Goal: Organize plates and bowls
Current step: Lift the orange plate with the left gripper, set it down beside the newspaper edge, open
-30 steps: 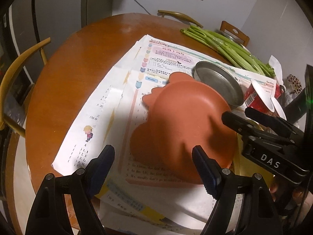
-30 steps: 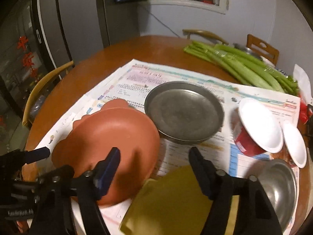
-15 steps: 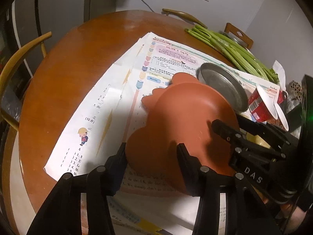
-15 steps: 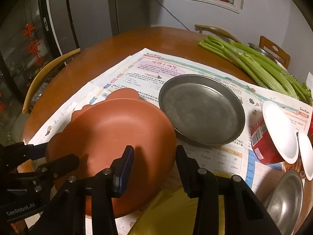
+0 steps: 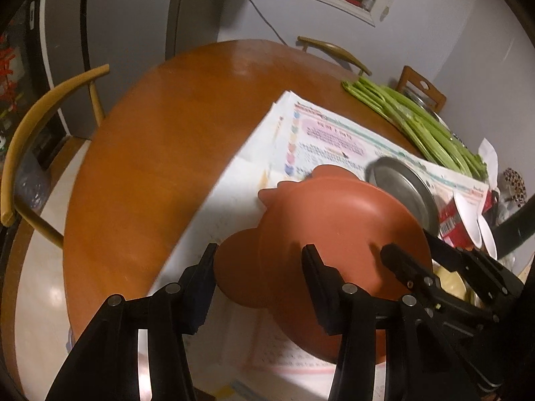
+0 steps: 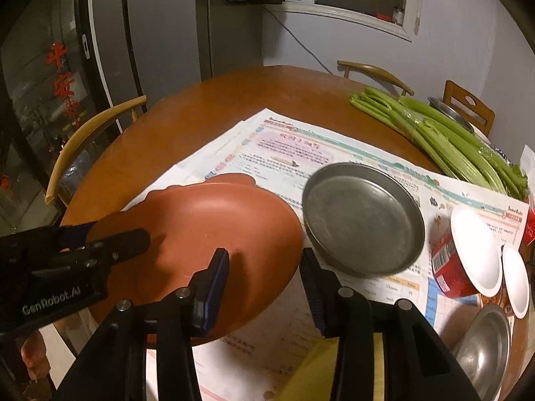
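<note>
Plate [image 6: 200,220] looks stiff and slick; both grippers, left [image 5: 257,287] and right [image 6: 264,284], pinch its rim, so you keep hold there.

The terracotta plate [image 6: 214,224] has a lobed rim and a matte surface; it is tilted, its near edge raised above the papers. Just beside it, on the right, lies a round metal plate [image 6: 362,217], flat, dull grey. A steel bowl [image 6: 485,344] sits at the right near edge. Two white bowls [image 6: 476,250] lean on their sides, one on a red cup.
</note>
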`<state>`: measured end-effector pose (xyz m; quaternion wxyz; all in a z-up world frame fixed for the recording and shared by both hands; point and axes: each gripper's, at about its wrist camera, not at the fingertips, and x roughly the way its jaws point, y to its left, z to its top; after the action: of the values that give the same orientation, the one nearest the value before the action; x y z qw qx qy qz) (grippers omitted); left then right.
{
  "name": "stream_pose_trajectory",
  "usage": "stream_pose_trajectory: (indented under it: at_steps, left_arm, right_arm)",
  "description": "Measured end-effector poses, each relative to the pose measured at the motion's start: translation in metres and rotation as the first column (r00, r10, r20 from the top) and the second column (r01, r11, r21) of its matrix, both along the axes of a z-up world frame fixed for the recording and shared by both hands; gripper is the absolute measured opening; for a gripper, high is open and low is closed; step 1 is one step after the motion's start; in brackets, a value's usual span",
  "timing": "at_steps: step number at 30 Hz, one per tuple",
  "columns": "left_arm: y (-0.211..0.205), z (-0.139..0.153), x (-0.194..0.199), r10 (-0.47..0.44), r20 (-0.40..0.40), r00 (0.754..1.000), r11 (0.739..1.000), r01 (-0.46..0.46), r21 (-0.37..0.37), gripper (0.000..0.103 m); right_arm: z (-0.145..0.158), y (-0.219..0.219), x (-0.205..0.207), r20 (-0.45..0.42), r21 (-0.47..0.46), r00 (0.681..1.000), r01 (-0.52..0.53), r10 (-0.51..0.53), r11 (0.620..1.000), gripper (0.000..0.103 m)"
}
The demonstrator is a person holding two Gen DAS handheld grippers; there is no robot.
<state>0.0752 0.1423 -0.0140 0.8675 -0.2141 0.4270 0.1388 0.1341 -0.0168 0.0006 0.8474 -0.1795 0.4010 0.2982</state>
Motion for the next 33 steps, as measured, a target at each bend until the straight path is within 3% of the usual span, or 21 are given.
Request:
stream_pose_trajectory:
  at_steps: [10, 33]
  left_arm:
    - [0.026, -0.005, 0.02, 0.011, -0.01, 1.0, 1.0, -0.011, 0.027, 0.051]
    - [0.044, -0.018, 0.039, 0.019, -0.015, 1.0, 0.998, -0.018, 0.062, 0.053]
  right_arm:
    - [-0.002, 0.026, 0.008, 0.016, -0.007, 1.0, 0.001, -0.001, 1.0, 0.044]
    - [-0.017, 0.033, 0.011, -0.078, 0.007, 0.997, 0.001, 0.0, 1.0, 0.044]
